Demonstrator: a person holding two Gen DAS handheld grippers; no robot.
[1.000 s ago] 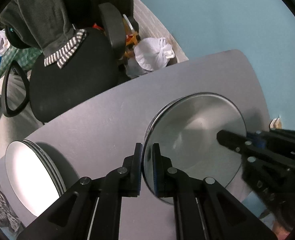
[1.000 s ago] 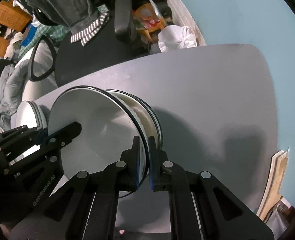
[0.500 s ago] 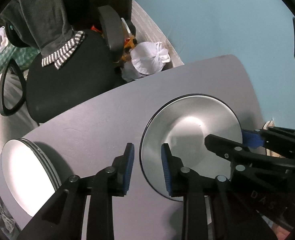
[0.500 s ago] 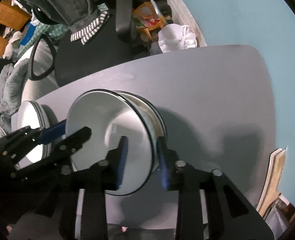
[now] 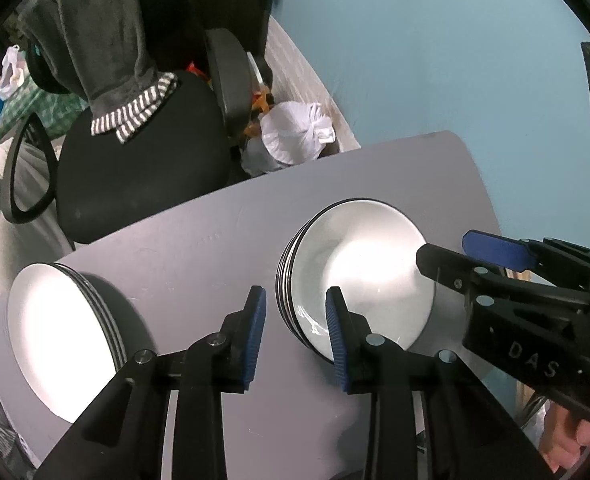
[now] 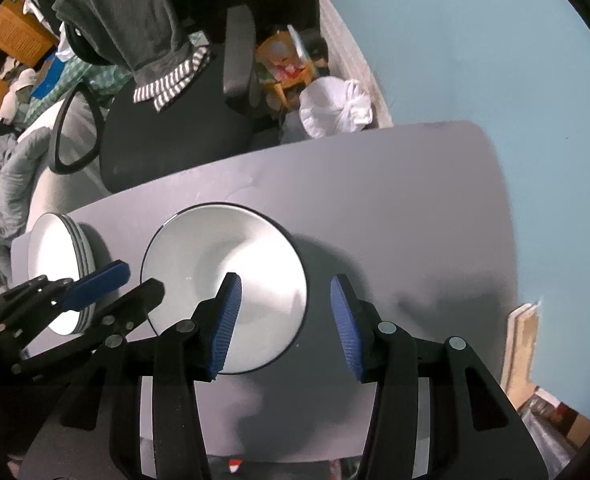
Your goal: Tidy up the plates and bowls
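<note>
Both tools are matte black plastic. The left gripper and right gripper have ribbed blue pads, silver screws at the pivots, and white "DAS" lettering at right frame.

Lower plates mostly hidden (only rims show).
</note>
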